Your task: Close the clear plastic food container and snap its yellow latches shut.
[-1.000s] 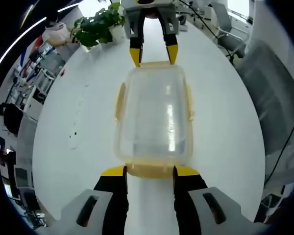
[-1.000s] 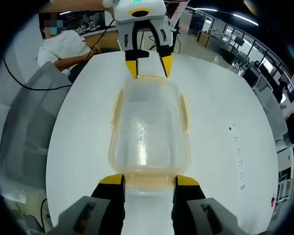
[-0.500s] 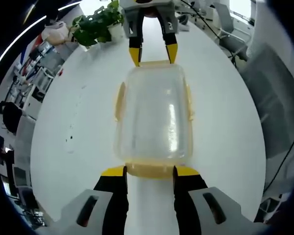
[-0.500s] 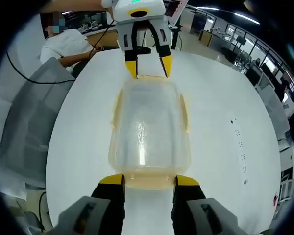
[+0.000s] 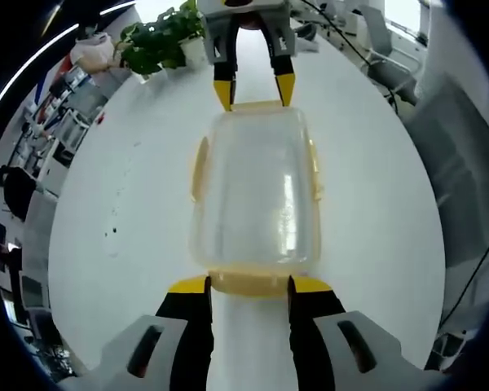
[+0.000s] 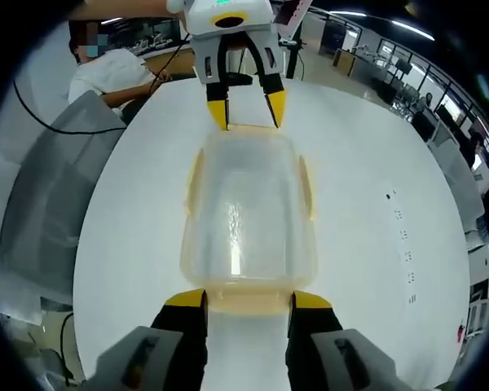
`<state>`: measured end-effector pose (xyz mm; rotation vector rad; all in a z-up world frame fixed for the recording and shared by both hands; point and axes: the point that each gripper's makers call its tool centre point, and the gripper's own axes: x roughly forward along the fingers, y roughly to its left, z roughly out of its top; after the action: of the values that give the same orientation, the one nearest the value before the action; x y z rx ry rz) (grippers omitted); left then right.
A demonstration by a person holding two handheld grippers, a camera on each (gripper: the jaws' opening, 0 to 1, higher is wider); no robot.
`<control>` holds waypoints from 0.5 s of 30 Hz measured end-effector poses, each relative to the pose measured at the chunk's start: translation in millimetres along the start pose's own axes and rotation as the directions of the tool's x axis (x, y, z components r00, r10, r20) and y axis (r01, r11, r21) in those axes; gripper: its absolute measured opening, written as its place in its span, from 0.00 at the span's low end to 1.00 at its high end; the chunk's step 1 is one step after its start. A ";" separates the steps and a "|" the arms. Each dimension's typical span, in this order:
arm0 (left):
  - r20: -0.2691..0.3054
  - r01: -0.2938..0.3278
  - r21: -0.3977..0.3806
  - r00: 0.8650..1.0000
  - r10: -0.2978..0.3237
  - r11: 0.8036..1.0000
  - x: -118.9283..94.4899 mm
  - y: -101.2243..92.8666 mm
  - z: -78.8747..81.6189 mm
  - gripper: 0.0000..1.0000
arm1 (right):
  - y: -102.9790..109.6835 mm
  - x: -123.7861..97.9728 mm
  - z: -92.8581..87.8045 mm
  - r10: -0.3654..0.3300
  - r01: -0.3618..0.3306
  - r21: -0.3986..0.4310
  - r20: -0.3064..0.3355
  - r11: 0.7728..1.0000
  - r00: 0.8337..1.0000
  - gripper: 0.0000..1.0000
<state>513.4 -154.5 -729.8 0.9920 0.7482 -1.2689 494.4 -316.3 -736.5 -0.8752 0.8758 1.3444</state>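
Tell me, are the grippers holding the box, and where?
Neither grasps it. Both grippers are open, one at each short end of the clear container, the left gripper and right gripper straddling the yellow end latches.

One clear plastic container [image 5: 257,191] is shown on one white worktop [image 5: 375,204]. Four yellow latches [image 5: 248,283] are counted, one on each side of its lid. Two grippers are seen: the left gripper [image 5: 248,284] and the right gripper [image 5: 253,91], each with two yellow-tipped fingers [image 5: 189,285]. One potted plant [image 5: 159,42] is seen at the worktop's far edge. One seated person [image 6: 110,69] is visible beyond the worktop.
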 end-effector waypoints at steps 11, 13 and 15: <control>0.005 0.003 -0.005 1.000 -0.003 1.000 4.8 -0.7 0.5 0.33 | -1.8 8.1 -6.8 0.004 -0.004 -0.007 0.000 1.000 1.000 0.35; 0.010 0.003 -0.009 1.000 -0.003 1.000 4.8 -0.4 0.6 0.33 | -2.3 7.8 -6.9 0.003 -0.003 -0.009 0.000 1.000 1.000 0.35; 0.010 0.002 -0.008 1.000 -0.002 1.000 5.0 -0.3 0.5 0.33 | -2.2 8.0 -6.7 0.003 -0.003 -0.006 0.002 1.000 1.000 0.36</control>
<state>513.8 -157.0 -734.1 0.9781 0.7466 -1.2706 496.7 -319.1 -746.5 -0.8774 0.8722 1.3513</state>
